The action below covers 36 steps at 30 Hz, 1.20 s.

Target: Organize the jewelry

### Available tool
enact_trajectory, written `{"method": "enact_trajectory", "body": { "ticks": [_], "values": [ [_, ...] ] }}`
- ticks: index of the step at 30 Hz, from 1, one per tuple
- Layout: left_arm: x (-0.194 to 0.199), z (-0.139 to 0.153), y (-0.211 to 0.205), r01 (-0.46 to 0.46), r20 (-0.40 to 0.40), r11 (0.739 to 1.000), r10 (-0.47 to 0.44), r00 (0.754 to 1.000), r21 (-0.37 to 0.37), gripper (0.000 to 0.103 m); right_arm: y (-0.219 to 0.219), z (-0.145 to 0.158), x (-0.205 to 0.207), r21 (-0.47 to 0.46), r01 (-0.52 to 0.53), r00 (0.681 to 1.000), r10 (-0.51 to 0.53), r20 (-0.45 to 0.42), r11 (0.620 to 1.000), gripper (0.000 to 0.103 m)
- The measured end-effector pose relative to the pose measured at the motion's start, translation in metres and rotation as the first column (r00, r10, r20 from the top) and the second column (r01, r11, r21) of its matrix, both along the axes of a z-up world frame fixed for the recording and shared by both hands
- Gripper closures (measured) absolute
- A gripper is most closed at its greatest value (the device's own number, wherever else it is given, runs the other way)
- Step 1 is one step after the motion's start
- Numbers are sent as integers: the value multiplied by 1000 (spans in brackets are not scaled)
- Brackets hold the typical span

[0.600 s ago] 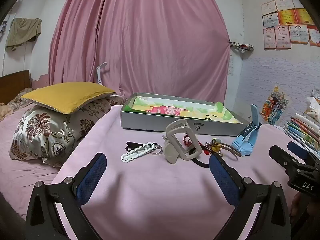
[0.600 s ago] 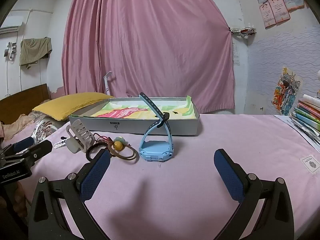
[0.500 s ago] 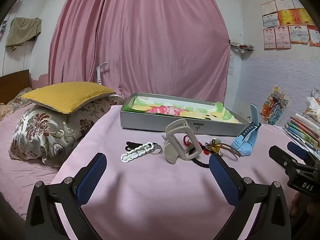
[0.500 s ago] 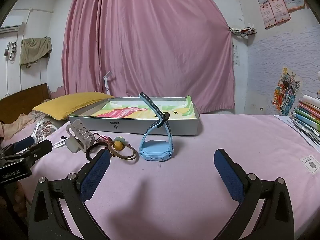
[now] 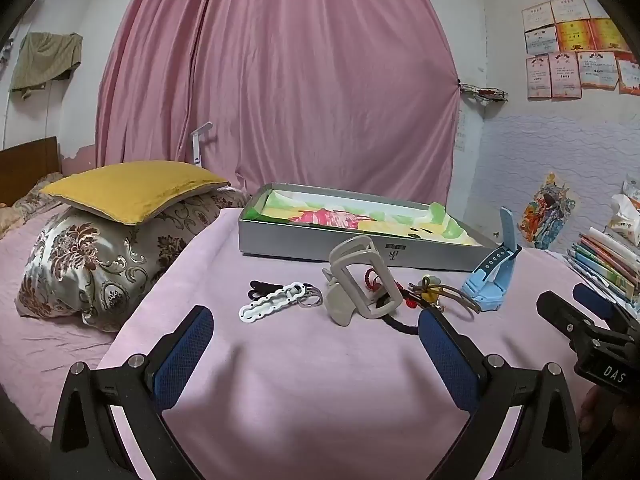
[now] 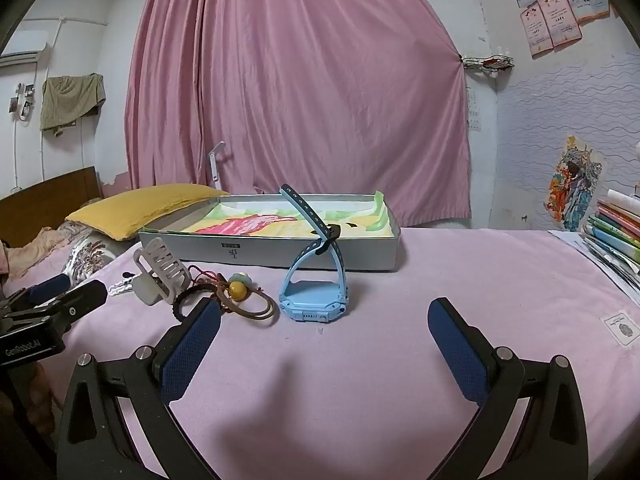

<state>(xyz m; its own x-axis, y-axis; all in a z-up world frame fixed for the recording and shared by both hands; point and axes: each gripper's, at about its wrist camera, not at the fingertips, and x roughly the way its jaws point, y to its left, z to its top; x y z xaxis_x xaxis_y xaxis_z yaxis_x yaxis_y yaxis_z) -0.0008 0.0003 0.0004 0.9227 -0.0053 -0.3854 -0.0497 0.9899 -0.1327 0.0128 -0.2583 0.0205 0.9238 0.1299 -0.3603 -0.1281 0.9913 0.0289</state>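
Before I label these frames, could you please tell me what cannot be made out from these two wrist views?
- Left wrist view: the black cord runs behind the left hand-held gripper's right finger, so its end is hidden.
- Right wrist view: the white keychain is mostly hidden by the beige clip.
- Both views: the small label on the grey box is too small to read.
- Left wrist view: the book stack is cut off by the right edge.
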Motion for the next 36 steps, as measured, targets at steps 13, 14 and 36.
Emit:
{"method": "enact_trajectory", "body": {
  "ticks": [13,14,36],
  "values": [
    [-2,-3,-7,1,-3,1000,-1,1000,-5,0,0,0,0,3,-2,1000,2,0,1000,1],
    [-2,-3,-7,1,-3,1000,-1,1000,-4,0,0,0,0,4,-2,1000,2,0,1000,1],
    [-1,-3,-6,1,-6,1000,-1,1000,-7,0,-1,1,-1,5,-2,1000,2,-1,1000,1]
  ]
}}
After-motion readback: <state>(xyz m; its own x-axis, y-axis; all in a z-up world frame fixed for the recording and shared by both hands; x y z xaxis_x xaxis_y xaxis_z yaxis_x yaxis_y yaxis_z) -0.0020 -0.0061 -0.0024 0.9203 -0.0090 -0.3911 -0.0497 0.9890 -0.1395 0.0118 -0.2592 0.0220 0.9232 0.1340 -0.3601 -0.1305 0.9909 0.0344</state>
